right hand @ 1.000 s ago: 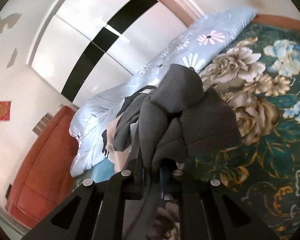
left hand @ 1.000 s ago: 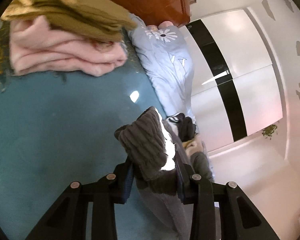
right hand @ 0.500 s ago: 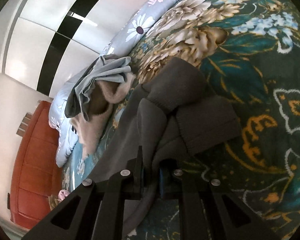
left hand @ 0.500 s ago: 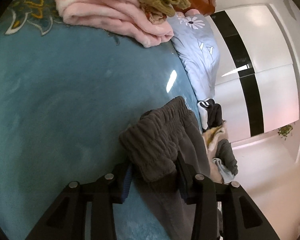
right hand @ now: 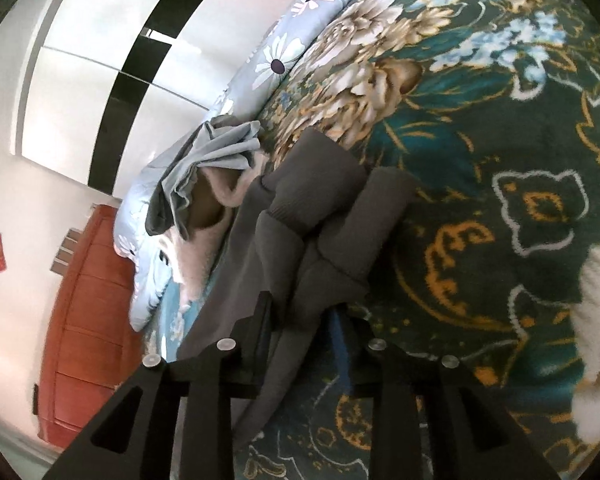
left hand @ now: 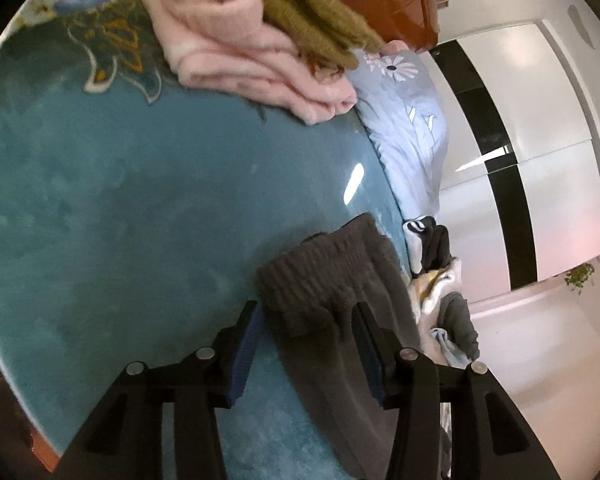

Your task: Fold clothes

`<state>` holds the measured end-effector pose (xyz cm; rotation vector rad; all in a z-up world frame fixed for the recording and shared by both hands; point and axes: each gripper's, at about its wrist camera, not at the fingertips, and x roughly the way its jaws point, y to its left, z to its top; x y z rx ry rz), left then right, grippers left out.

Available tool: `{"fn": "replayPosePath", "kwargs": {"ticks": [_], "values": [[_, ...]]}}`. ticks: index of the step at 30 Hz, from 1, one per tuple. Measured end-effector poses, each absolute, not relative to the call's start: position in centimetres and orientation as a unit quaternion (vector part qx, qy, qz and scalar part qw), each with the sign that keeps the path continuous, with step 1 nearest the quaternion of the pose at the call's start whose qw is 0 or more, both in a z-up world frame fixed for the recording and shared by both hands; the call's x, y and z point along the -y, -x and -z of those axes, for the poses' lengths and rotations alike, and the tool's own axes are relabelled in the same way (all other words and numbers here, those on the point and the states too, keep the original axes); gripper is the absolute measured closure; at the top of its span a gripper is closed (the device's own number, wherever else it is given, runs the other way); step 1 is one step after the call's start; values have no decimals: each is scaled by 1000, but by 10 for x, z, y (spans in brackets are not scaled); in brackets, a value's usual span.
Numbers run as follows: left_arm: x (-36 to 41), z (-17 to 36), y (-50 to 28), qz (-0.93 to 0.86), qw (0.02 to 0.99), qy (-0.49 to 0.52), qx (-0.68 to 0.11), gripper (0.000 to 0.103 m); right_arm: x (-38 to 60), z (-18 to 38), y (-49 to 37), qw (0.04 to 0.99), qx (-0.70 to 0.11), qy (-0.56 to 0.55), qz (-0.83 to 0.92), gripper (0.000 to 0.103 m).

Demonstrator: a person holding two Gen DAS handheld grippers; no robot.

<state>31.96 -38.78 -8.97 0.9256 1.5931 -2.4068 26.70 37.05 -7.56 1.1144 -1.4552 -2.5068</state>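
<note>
Between the fingers of the left gripper [left hand: 306, 328], in the left wrist view, lies the ribbed waistband of the grey trousers [left hand: 332, 280], resting flat on the teal blanket [left hand: 120, 200]. The jaws are opening: the left pad stands clear of the cloth with blanket showing in the gap, the right pad sits at the fabric's edge. Far ahead and to the left, a folded pink garment [left hand: 244, 52] carries an olive knit [left hand: 296, 4] on top. Ahead to the right, a heap of unfolded clothes [left hand: 440, 280] lies at the bed's edge by a pale blue floral quilt [left hand: 408, 120].

In the right wrist view, the right gripper [right hand: 302, 312] has the other end of the grey trousers [right hand: 328, 216] between its fingers, the ribbed cuffs bunched just ahead on the blanket's flowered part [right hand: 500, 160]. Its jaws are also opening, narrower than the left pair; the cloth fills most of the gap, though whether the pads press it I cannot tell. Only this view shows the blanket's big flowers; the folded stack is outside it. A grey-blue garment [right hand: 216, 152] lies ahead to the left.
</note>
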Motion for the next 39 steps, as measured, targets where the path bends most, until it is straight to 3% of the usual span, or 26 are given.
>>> {"fn": "replayPosePath", "kwargs": {"ticks": [8,20,22,25,39], "values": [[344,46,-310,838,23,-309,-449,52,-371,86,-251,17,512,-336,790,42],[160,50,-247,848,-150,-428,-273,51,-373,91,-242,-19,519,-322,792,41],[147,60,-247,843,-157,-445,-259,51,-375,87,-247,-41,502,-319,803,51],[128,73,-252,836,-160,-468,-238,51,-379,86,-253,-36,488,-315,813,54],[128,82,-254,834,-159,-470,-241,50,-398,57,-293,-24,485,-264,833,53]]}}
